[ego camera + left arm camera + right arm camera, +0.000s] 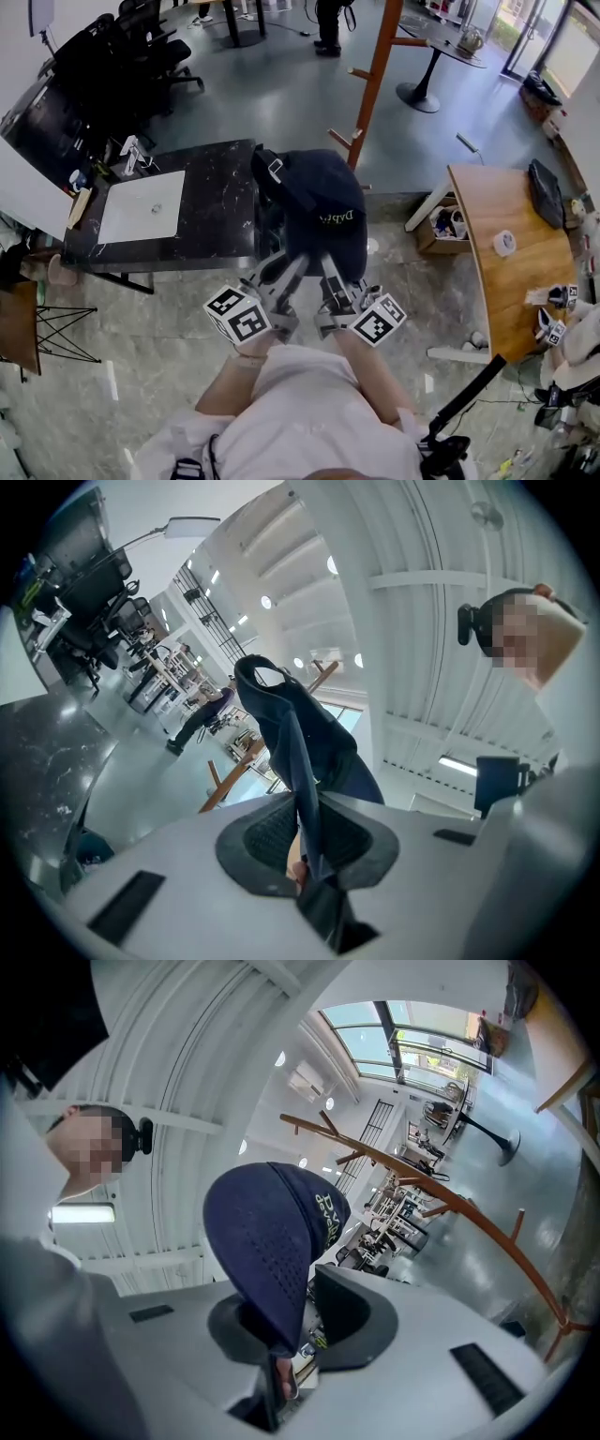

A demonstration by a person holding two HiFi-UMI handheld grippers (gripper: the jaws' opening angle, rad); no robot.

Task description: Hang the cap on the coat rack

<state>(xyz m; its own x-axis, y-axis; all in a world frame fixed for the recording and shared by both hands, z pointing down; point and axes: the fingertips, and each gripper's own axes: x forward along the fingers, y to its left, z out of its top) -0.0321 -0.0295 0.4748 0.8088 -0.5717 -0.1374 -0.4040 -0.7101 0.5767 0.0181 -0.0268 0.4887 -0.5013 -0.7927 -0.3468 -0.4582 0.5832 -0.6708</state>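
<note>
The person holds the dark blue cap [319,202] up in the air in front of them with both tools. The left gripper [289,265] is clenched on the cap's near edge: in the left gripper view a fold of blue fabric is pinched between its dark pads. The right gripper [330,270], just beside it, is likewise clamped on that edge, and in its own view the perforated cloth is caught between the closed jaws. The cap's crown rises away from the person, with pale lettering on its front and the adjusting strap at the far end. In the head view the cap shows over the right edge of the black marbled counter [220,202] and touches nothing but the two grippers. The orange-brown wooden coat rack [373,75] stands on the grey floor beyond the counter's far right corner; its lower pegs are near the cap but apart from it. A flat white rectangle [142,206] lies toward the counter's left edge.
</note>
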